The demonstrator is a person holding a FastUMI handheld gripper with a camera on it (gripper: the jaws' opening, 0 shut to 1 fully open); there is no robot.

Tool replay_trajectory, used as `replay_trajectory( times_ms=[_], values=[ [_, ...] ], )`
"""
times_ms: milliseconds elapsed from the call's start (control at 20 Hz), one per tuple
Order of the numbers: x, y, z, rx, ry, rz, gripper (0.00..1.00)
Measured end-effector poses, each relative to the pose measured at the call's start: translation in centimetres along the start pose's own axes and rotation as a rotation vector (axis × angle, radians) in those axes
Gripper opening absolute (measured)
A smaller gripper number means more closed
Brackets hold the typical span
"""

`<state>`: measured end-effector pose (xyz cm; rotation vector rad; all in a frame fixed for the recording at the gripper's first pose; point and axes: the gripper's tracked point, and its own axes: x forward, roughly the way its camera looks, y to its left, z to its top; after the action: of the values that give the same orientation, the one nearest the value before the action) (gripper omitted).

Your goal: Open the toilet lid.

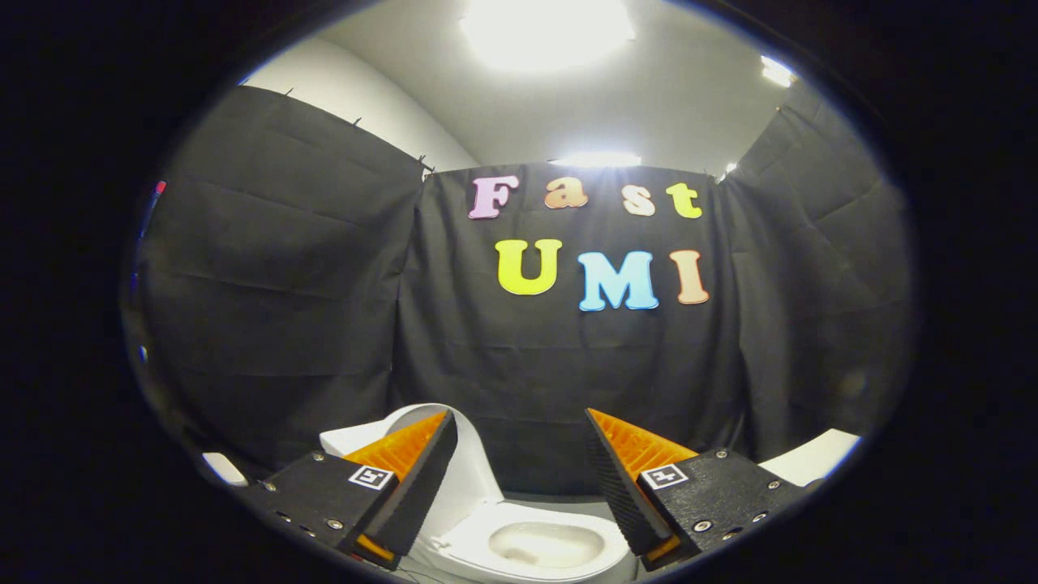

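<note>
gripper fingers spread wide apart (nothing between)

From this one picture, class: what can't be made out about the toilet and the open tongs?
- Lid: raised, its left part behind the left finger, gripper view.
- Bowl: its near rim is cut off at the picture's bottom.
- Tank: mostly behind the left finger.
- Tongs: open, holding nothing.

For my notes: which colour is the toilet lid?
White; the toilet lid stands raised behind the open gripper, clearest in the gripper view.
</note>
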<state>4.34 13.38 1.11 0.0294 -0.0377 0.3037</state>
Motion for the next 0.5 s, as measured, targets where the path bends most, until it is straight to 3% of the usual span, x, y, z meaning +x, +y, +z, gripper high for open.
replay_trajectory(
  times_ms=[150,300,500],
  values=[
    [-1.6,-5.9,-1.6,-0.019,0.016,-0.051,0.95],
    [-4.0,-11.1,-2.4,0.048,0.008,-0.116,0.95],
    [-6.9,-14.6,-1.7,0.032,-0.002,-0.181,0.95]
  ],
)
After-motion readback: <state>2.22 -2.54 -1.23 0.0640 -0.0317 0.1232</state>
